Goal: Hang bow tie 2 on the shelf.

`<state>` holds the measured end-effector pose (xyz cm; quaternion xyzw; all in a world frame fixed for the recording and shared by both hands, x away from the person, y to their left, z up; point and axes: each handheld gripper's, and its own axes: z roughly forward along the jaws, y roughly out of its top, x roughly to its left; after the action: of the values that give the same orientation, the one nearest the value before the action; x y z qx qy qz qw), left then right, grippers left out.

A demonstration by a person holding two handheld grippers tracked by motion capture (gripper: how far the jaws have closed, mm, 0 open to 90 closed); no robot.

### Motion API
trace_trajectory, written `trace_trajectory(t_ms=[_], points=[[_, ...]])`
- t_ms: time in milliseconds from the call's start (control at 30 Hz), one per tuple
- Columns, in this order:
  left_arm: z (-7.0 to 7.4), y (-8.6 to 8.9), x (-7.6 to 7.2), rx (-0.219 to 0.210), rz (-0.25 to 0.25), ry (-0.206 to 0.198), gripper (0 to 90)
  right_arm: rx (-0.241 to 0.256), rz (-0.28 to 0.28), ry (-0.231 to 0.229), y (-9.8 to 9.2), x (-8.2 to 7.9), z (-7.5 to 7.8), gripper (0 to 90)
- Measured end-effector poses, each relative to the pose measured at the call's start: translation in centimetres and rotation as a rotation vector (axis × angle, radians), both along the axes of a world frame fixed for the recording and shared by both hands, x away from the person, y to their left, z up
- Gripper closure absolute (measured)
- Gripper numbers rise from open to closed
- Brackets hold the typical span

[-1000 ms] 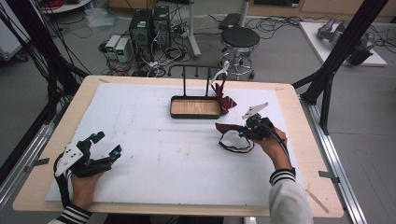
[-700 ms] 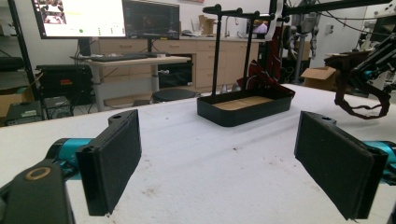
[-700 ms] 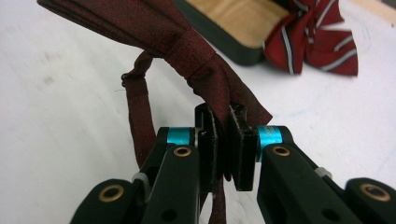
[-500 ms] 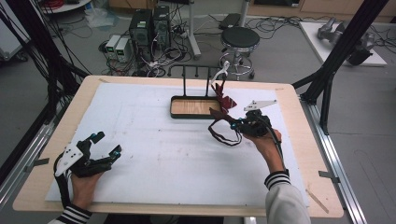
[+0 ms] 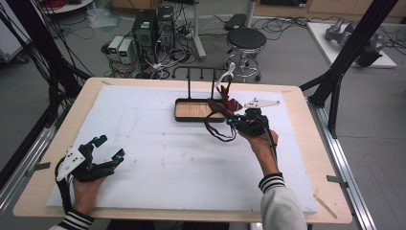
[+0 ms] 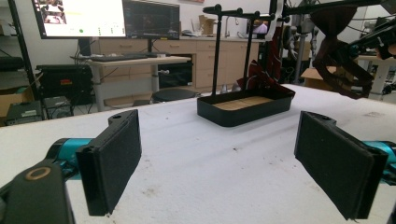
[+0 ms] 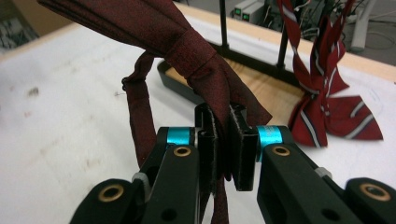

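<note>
Dark red fabric bow tie [image 7: 196,60]: clamped in right gripper [image 7: 227,140] jaws, beside black metal hanging stand [image 5: 201,91]; left gripper [image 5: 103,153] gaping, far.

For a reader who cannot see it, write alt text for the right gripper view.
The right gripper has its black jaws shut on a dark red fabric bow tie, held above the white table surface. Behind it stands a black metal rack with a wooden-floored tray, a red striped tie hanging at its right.

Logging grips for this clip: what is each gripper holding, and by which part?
Right gripper pinches the dark red bow tie by one wing beside its knot; left gripper holds nothing.
</note>
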<state>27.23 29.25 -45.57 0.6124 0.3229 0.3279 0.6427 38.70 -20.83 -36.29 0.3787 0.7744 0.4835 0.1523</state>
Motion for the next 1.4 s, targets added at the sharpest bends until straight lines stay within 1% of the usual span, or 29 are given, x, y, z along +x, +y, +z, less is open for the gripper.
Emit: trace_trajectory(t_ms=[33, 233, 267, 300, 333, 500, 567, 633, 733, 833, 1000, 1133, 1300, 1400], points=[[0.0, 0.0, 0.0, 0.0, 0.0, 0.001, 15.2, 0.017, -0.011, 0.002, 0.3, 0.1, 0.2, 83.5], [0.0, 0.0, 0.0, -0.001, 0.0, 0.0, 15.2, 0.062, -0.052, -0.022, 1.8, 0.8, 1.2, 83.5], [0.0, 0.0, 0.0, -0.002, -0.001, 0.002, 15.2, 0.072, -0.061, -0.016, 2.1, 0.9, 1.3, 83.5], [0.0, 0.0, 0.0, 0.0, 0.0, 0.0, 15.2, 0.074, -0.068, -0.024, 2.3, 1.0, 1.4, 83.5], [0.0, 0.0, 0.0, -0.001, 0.0, 0.0, 15.2, 0.086, -0.071, -0.023, 2.6, 1.1, 1.5, 83.5], [0.0, 0.0, 0.0, -0.001, 0.0, 0.0, 15.2, 0.094, -0.085, -0.053, 3.7, 1.7, 1.7, 83.5], [0.0, 0.0, 0.0, -0.001, 0.0, 0.0, 15.2, 0.094, -0.089, -0.052, 4.0, 1.9, 1.7, 83.4], [0.0, 0.0, 0.0, -0.001, 0.0, 0.001, 15.2, 0.083, -0.1, -0.071, 4.4, 2.0, 1.8, 83.4], [0.0, 0.0, 0.0, -0.001, 0.0, 0.001, 15.2, 0.075, -0.111, -0.085, 4.9, 2.2, 1.9, 83.5], [0.0, 0.0, 0.0, -0.001, 0.0, 0.001, 15.3, 0.087, -0.133, -0.088, 5.4, 2.6, 2.2, 83.5], [0.0, 0.0, 0.0, -0.002, -0.001, 0.0, 15.2, 0.122, -0.166, -0.118, 6.3, 3.2, 2.5, 83.5], [0.0, 0.0, 0.0, -0.002, -0.001, 0.0, 15.2, 0.131, -0.183, -0.105, 6.8, 3.8, 2.5, 83.4], [0.0, 0.1, 0.0, 0.0, 0.0, 0.0, 15.2, 0.131, -0.203, -0.122, 7.4, 4.3, 2.6, 83.4], [0.0, 0.1, 0.0, -0.003, -0.001, -0.001, 15.2, 0.129, -0.221, -0.119, 7.7, 4.7, 2.7, 83.4]])
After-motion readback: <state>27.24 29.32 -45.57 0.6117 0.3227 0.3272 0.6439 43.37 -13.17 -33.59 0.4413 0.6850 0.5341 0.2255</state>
